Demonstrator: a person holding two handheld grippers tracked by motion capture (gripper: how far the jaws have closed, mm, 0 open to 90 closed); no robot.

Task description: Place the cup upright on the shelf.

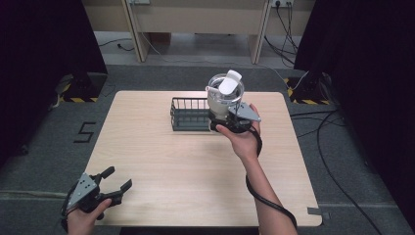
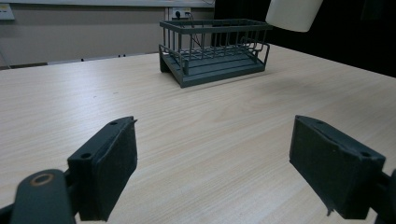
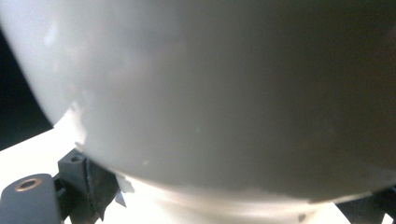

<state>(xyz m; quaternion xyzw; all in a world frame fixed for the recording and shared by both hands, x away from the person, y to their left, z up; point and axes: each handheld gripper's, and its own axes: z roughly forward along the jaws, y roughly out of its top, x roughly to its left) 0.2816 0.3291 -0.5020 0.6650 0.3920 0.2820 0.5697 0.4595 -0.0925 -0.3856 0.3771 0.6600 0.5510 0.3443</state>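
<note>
Left claw: one, at the near left corner of the pale wood-grain desk, held low in the person's left hand. Jaws spread wide with nothing between them; in the left gripper view only bare desk shows between the two black pads.
Right claw: one, held up in the person's right hand over the far middle of the desk. Jaws closed on the lower body of the jug; in the right gripper view the jug's pale wall fills the space between them.
Task's thing: one white, rounded plastic jug with a clear rim and a white flip lid, lifted clear of the desk, upright or nearly so, just right of the rack and above its right end. In the left gripper view its base hangs higher than the rack top.
Rack: one dark grey wire dish rack with a slatted floor, empty, standing on the far middle of the desk.
Step in hand: judged to be carrying the jug toward or over the rack.
Next move: likely shift left over the rack's floor, lower until the base sits flat, then release.
Risk: the base catching the rack's wire rim.
</note>
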